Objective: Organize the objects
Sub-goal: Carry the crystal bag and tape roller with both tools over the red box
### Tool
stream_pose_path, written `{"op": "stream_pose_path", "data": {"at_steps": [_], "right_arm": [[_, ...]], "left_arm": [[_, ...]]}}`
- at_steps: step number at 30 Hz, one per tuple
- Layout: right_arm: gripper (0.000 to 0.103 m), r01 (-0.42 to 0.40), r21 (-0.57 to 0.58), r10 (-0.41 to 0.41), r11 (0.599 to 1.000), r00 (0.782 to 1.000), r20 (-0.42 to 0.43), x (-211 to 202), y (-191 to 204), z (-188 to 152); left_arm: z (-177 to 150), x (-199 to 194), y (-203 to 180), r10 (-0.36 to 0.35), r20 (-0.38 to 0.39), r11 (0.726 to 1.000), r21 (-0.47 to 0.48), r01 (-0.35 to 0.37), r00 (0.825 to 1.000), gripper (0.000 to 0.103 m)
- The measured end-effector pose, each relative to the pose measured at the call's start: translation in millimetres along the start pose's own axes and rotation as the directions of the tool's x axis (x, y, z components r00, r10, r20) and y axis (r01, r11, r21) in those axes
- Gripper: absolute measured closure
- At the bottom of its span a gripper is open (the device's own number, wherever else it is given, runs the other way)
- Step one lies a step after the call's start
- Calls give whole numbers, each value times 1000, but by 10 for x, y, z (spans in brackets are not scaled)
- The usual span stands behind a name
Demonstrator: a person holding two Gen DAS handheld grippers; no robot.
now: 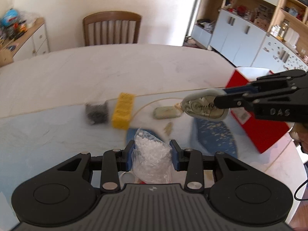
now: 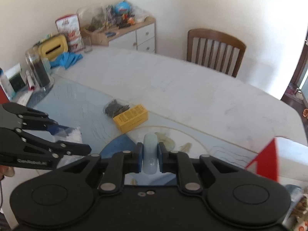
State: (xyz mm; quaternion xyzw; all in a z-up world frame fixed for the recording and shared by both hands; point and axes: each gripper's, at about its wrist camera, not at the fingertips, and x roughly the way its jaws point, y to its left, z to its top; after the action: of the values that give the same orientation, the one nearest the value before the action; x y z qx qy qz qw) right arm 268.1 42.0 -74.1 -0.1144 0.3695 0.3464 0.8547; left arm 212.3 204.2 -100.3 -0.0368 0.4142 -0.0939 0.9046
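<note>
Between my right gripper's (image 2: 150,158) jaws sat the correction tape dispenser (image 1: 206,106), clamped edge-on, clear of the table (image 1: 115,67). My left gripper (image 1: 152,155) pinched a crinkly clear bag of white pellets (image 1: 152,154), also lifted. I judged both should travel level toward the red box (image 1: 256,130): hard, smooth plastic slips, soft film sags. Yellow carton (image 1: 123,110) lay beyond.

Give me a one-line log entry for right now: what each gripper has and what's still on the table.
left gripper: shut on bag of white pellets | right gripper: shut on tape dispenser | on table: yellow box, dark bag | red box at right
</note>
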Motion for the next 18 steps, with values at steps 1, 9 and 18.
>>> {"op": "stream_pose_path", "data": {"at_steps": [1,9,18], "right_arm": [[89,6,4,-6,1000,1000,14,-75,-29,-1],[89,71,83,-80,994,991,111,-685,-467,-78],[89,142,164,-170,976,970,173,-1224,-1057,-264]], "left_arm": [[32,-13,-65,-6,3,1000,14,6,1000,66],[323,-59,-661,-70,-2,994,85,70,998,66],[704,48,-1490,-137,-4,972,191,135,991,66]]}}
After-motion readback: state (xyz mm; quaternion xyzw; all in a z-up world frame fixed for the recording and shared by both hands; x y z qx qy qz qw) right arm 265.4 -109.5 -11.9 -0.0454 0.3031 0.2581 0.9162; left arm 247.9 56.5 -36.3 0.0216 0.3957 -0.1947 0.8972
